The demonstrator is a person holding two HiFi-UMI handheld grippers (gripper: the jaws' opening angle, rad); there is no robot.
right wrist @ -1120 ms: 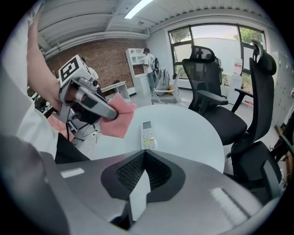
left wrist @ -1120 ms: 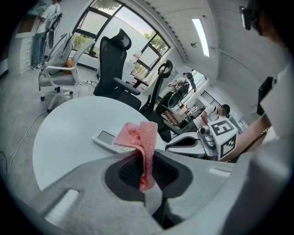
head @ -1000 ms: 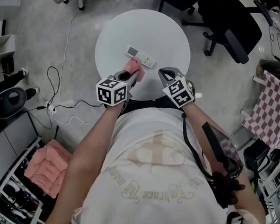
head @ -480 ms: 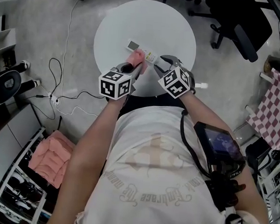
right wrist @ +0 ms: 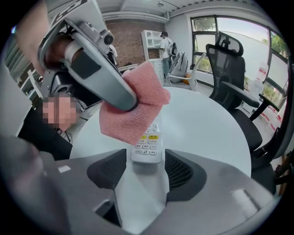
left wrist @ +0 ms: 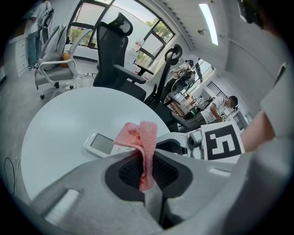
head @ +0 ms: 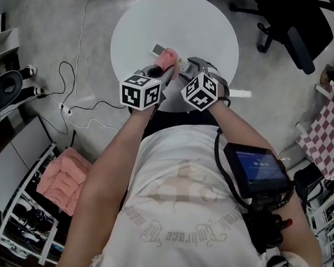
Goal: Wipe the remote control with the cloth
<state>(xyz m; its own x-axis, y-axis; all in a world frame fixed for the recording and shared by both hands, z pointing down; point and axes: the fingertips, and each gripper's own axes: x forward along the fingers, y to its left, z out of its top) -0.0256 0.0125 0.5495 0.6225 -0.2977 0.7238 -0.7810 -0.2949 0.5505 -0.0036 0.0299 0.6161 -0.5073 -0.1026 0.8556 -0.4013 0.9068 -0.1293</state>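
Both grippers are sitting lower and further in over the round white table than a second ago, and they are now crowding the same spot near its front edge; the right gripper, whose jaws have just been opening, is standing spread wide with the button end of the remote control lying between its pads, which are not pressing on it; the left gripper is pinching the pink cloth tightly between closed jaws, a loose fold hanging out ahead over the remote's middle, though whether it is touching the keys I cannot tell

Seen from the right gripper, the remote is lying flat with its long axis running straight away from the jaws, buttons nearest and display end farthest; from the left gripper it is lying ahead and to the left, more crosswise; so the right hand is sitting nearer and looks placed to close across the narrow width and steady it, while the left draws the cloth along the length

Around the remote the tabletop is showing smooth and glossy; a grey speckled floor is spreading around it, with black office chairs beyond, a red-and-white checked fabric at the right edge, and a stack of pink cloths resting on a rack at lower left
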